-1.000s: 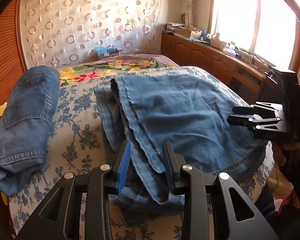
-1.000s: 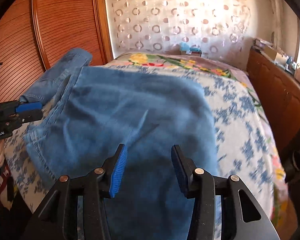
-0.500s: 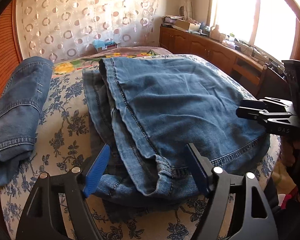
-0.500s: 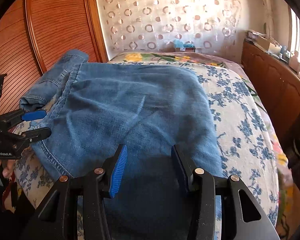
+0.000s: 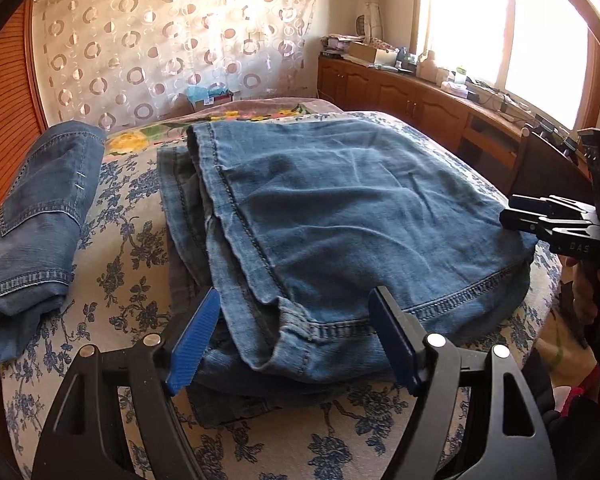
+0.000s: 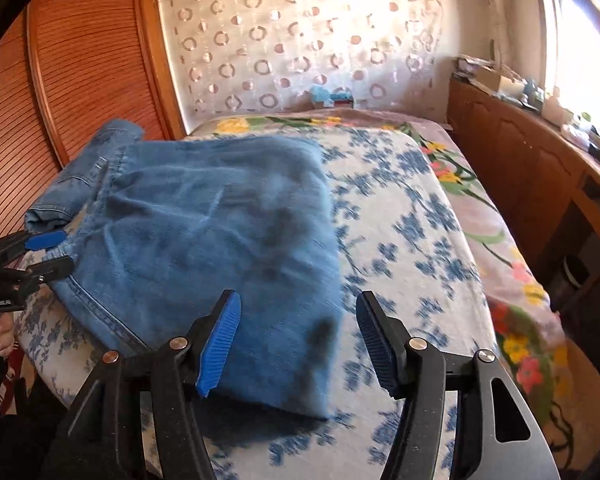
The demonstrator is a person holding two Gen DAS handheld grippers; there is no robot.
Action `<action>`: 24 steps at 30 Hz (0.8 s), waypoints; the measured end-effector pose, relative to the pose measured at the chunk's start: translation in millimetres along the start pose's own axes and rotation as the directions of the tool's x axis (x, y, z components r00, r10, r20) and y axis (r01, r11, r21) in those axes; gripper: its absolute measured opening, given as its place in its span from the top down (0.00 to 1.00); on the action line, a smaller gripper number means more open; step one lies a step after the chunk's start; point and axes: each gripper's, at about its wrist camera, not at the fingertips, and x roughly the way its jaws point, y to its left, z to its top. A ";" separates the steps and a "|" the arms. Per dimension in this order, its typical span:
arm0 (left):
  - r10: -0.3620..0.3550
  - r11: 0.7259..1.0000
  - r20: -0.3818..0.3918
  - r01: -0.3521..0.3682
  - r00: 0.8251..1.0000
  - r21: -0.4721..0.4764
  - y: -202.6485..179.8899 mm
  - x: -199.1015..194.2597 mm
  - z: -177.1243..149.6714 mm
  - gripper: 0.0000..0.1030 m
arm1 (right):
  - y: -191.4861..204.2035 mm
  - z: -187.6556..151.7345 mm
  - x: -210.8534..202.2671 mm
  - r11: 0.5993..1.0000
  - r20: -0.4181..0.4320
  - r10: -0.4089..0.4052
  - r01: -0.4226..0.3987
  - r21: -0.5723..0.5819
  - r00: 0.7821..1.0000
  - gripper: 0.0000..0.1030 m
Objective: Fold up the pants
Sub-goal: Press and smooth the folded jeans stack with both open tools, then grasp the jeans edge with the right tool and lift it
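1. Pants: blue denim, folded into a thick stack, lying on the bed over a white sheet with blue flower print. Near hem edge faces the left wrist camera; side seams run away from it along the left side of the stack.
2. Left tool: jaws stand wide, having just been opening. The near left corner of the pants lies between the blue pads, but neither pad presses on the cloth. Nothing gripped.
3. Right tool: jaws apart, having just been opening further. It hangs over the near right corner of the pants; the left pad sits above denim, the right pad above bare sheet. Nothing gripped. This view is motion-blurred.
4. Cross-check: from the left wrist camera the right tool shows at the right frame edge, just beside the stack's right edge, with a hand below it. From the right wrist camera the left tool shows at the left edge, at the stack's near left corner.
5. Second pair of jeans: already folded, on the bed left of the pants, apart from them.
6. Background: circle-pattern curtain behind the bed, wooden cabinets under a bright window.
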 end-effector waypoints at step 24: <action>0.051 0.999 0.002 -0.051 0.999 0.017 -28.1 8.8 -8.6 0.25 | -6.6 -14.1 8.2 0.981 -0.040 0.145 -0.139 0.133 0.989 0.74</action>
